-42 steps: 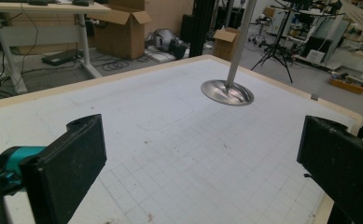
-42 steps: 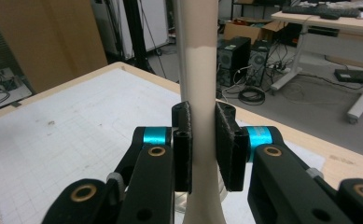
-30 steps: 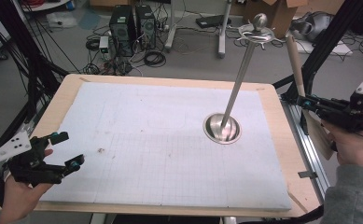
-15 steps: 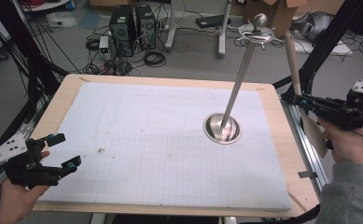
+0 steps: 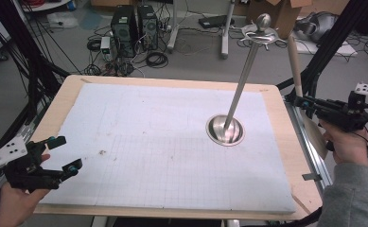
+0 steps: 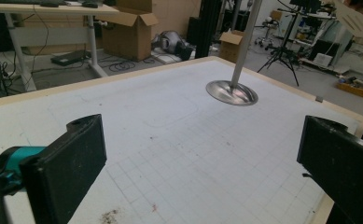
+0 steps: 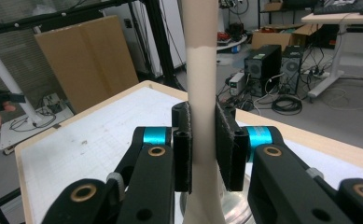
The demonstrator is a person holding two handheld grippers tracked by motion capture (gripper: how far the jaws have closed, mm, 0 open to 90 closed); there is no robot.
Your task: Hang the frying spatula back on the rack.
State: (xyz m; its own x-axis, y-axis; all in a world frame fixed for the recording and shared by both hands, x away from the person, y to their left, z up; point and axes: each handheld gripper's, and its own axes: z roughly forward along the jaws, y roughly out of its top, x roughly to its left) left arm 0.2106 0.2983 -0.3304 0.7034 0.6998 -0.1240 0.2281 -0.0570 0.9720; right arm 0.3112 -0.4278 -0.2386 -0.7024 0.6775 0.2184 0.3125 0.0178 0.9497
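1. Pinching the pale spatula [image 5: 293, 61] at mid-handle with the fingers of the right gripper [image 5: 309, 102], handle pointing up toward 12 o'clock, wider blade end hanging below past the tabletop [image 5: 172, 81] edge at 3 o'clock.
2. Idling with the left gripper [image 5: 67, 152] at about 8 o'clock, fingers spread wide with nothing between them, hovering low over the gridded mat [image 5: 162, 142].
3. Judging the step as carrying the spatula to the metal stand [image 5: 240, 80], which is standing on its round base [image 5: 225, 131] right of centre, with its hooked top [image 5: 262, 34] toward 12 o'clock.
4. Keeping the pinch firm and square on the handle, since a smooth round handle is probably prone to swivelling between flat pads.
5. Lifting high enough for the blade end to be clearing the tabletop rim before swinging in toward 9 o'clock.
6. Approaching the hooks slowly from the side, avoiding knocking the slender pole, likely to rock on its small base.
7. Holding the left gripper ready near the base for steadying, if needed; cannot tell whether the handle end has a hanging hole.
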